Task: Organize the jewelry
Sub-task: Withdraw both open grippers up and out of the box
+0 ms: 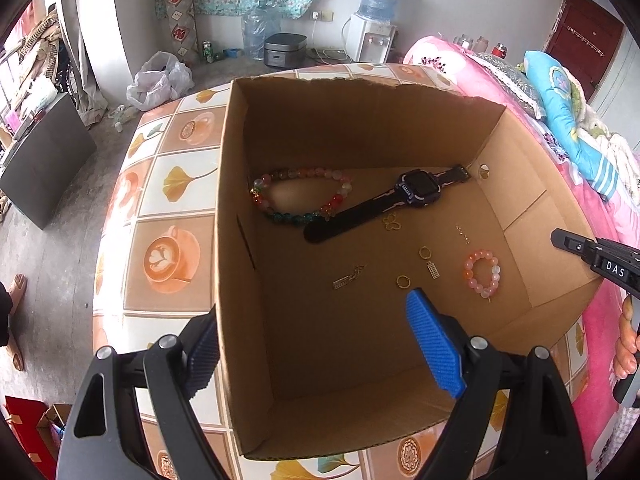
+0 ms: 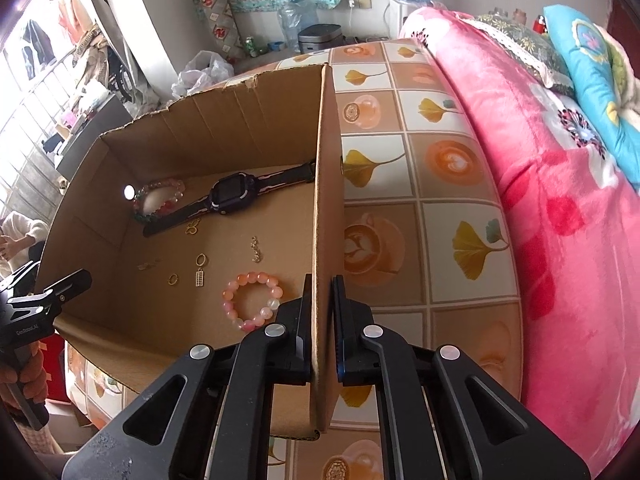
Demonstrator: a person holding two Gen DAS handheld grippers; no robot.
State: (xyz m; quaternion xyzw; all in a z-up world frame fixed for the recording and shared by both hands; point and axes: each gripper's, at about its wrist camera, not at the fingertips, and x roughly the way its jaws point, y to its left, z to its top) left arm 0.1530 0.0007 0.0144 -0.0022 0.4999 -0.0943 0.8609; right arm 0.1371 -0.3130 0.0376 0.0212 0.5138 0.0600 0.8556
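An open cardboard box (image 1: 360, 128) stands on the table. On its floor lie a large multicoloured bead bracelet (image 1: 300, 196), a black watch (image 1: 400, 200), a small pink bead bracelet (image 1: 482, 274) and several small gold pieces (image 1: 403, 281). My left gripper (image 1: 316, 348) is open and straddles the box's left wall, with one finger outside and the blue pad (image 1: 432, 344) inside. My right gripper (image 2: 322, 320) is shut on the box's right wall (image 2: 326, 200), close to the pink bracelet (image 2: 252, 300).
The table carries a cloth with a tile pattern (image 1: 172, 184). A bed with pink bedding (image 2: 560, 200) runs along its right side. Behind it, the floor holds a plastic bag (image 1: 160, 80), a water dispenser (image 1: 370, 40) and a rice cooker (image 1: 284, 50).
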